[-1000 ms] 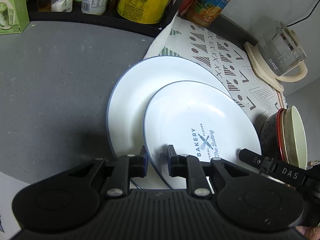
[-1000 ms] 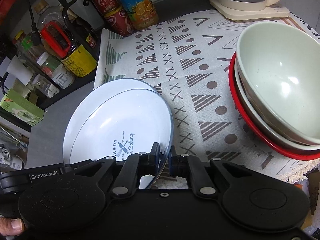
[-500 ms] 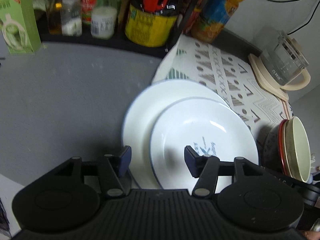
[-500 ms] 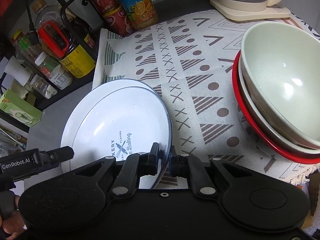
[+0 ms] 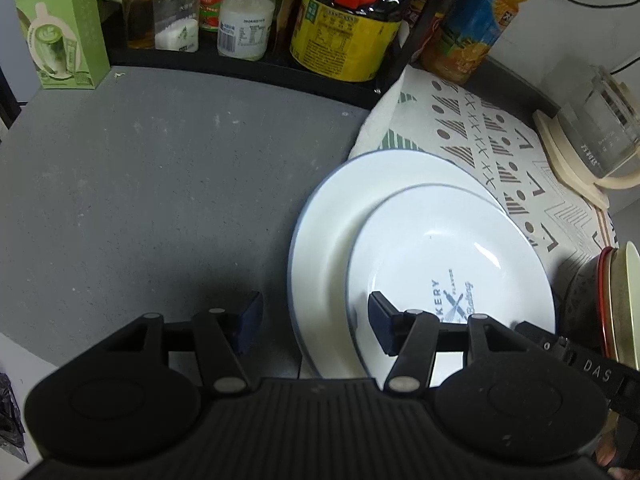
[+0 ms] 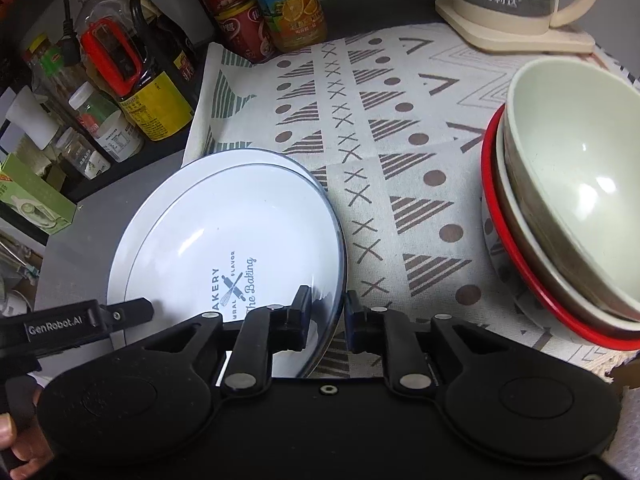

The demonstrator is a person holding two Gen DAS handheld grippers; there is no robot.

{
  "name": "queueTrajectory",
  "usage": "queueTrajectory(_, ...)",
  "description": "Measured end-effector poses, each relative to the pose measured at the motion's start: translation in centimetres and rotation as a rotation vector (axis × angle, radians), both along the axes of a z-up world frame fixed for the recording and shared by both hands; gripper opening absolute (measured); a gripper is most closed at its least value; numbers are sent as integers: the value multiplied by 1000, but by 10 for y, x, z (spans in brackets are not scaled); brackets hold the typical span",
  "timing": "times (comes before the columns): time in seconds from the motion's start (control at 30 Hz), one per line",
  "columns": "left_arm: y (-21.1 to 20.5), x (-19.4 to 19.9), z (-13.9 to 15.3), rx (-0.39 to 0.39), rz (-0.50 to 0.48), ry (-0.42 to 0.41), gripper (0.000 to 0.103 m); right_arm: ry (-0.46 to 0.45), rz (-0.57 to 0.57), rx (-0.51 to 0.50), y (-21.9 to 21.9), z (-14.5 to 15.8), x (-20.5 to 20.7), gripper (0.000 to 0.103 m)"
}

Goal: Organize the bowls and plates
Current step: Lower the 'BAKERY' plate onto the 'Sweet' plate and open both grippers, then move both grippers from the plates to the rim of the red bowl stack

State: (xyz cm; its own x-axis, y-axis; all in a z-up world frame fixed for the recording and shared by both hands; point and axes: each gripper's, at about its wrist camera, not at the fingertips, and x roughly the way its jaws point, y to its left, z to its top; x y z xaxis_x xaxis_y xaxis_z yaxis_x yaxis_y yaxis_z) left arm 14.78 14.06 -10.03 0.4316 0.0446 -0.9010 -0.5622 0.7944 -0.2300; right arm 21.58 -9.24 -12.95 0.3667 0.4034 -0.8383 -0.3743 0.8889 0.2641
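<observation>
Grey tabletop (image 5: 160, 184), patterned cloth (image 6: 384, 128) on its right half. Printed plate (image 6: 224, 248) stacked on larger plate (image 5: 332, 232). My left gripper (image 5: 316, 322) jaws wide, straddling both rims. My right gripper (image 6: 326, 316) jaws narrow, opening around printed plate's rim. Stacked bowls (image 6: 568, 200) rest on the cloth.

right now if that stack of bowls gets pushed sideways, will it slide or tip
Probably stiff and breakable: the bowls look like glossy ceramic. The stack sits nested but leaning, so a high push may tip it. The cloth beneath may bunch rather than let it slide.
</observation>
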Motion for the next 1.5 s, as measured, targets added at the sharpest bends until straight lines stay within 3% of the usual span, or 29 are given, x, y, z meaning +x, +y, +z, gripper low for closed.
queueTrajectory(0.23, 2, 2, -4, -23, 2, -15, 36, 21, -3, 10, 3, -10, 1, 22)
queueTrajectory(0.47, 11, 1, -6, -64, 30, -30, 31, 29, 1, 24, 4, -13, 3, 26)
queueTrajectory(0.87, 16, 6, -3, -61, 26, -13, 30, 55, -27, 56, 0, -10, 5, 34)
queueTrajectory(0.97, 12, 10, 4, -10, 7, -1, 33, 41, -43, 88, -5, -2, 2, 46)
queueTrajectory(1.07, 11, 13, 11, -20, -14, -6, 40, 39, -53, 128, -9, 7, 1, 48)
queueTrajectory(1.13, 9, 16, 16, -7, -15, 2, 60, 49, -73, 177, -13, 13, -1, 55)
queueTrajectory(1.2, 8, 19, 23, 10, -17, 3, 69, 12, -80, 173, -15, 22, -7, 73)
queueTrajectory(1.3, 8, 21, 33, 3, -22, -7, 76, -36, -83, 166, -19, 33, -18, 91)
queueTrajectory(1.5, 0, 27, 50, 23, -70, -41, 84, -91, -162, 177, -39, 43, -26, 95)
